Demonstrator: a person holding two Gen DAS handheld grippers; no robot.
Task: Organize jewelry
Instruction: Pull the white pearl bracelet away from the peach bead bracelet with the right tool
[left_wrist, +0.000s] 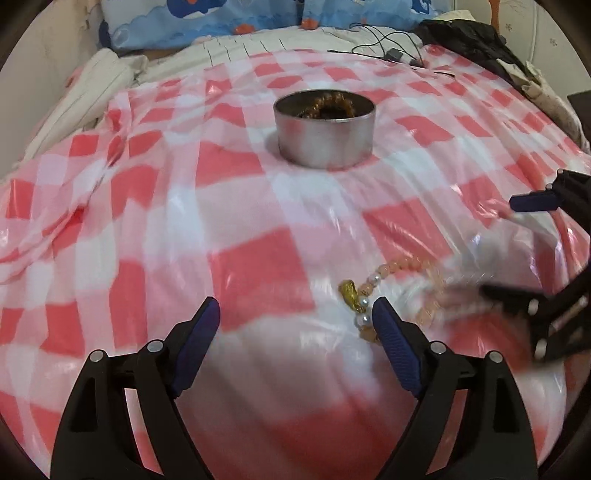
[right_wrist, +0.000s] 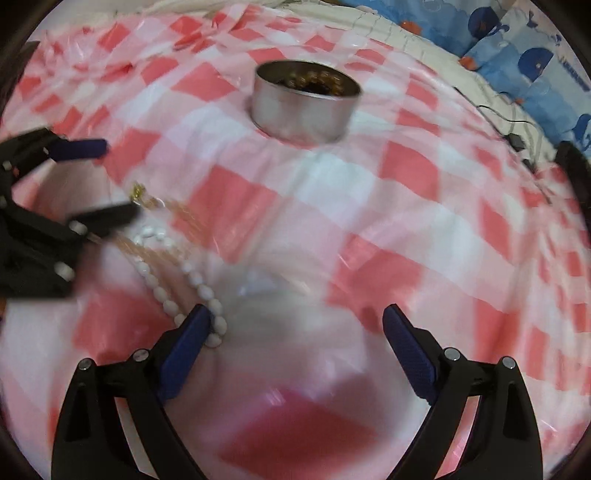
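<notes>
both grippers hang tilted steeply down over a pink-and-white checked plastic sheet (left_wrist: 236, 258) spread on a bed. the left gripper (left_wrist: 295, 325) has its blue-padded jaws spread wide with nothing between them; its right pad sits just beside a pale peach bead bracelet (left_wrist: 406, 269) with a small gold charm (left_wrist: 349, 295), lying on the sheet. the right gripper (right_wrist: 295, 325) is also spread wide and grips nothing; its left pad is right against a strand of white oval beads (right_wrist: 177, 295) that lies on the sheet, though blur keeps me from telling whether it touches. the two strands lie close together between the grippers. farther back, well apart from them, a round metal tin (left_wrist: 325, 129) stands upright on the sheet with dark amber beads (left_wrist: 332, 105) inside it. beyond that are blue cartoon-print pillows (left_wrist: 221, 18) and a thin black cable (left_wrist: 388, 44). no writing that i can read.
</notes>
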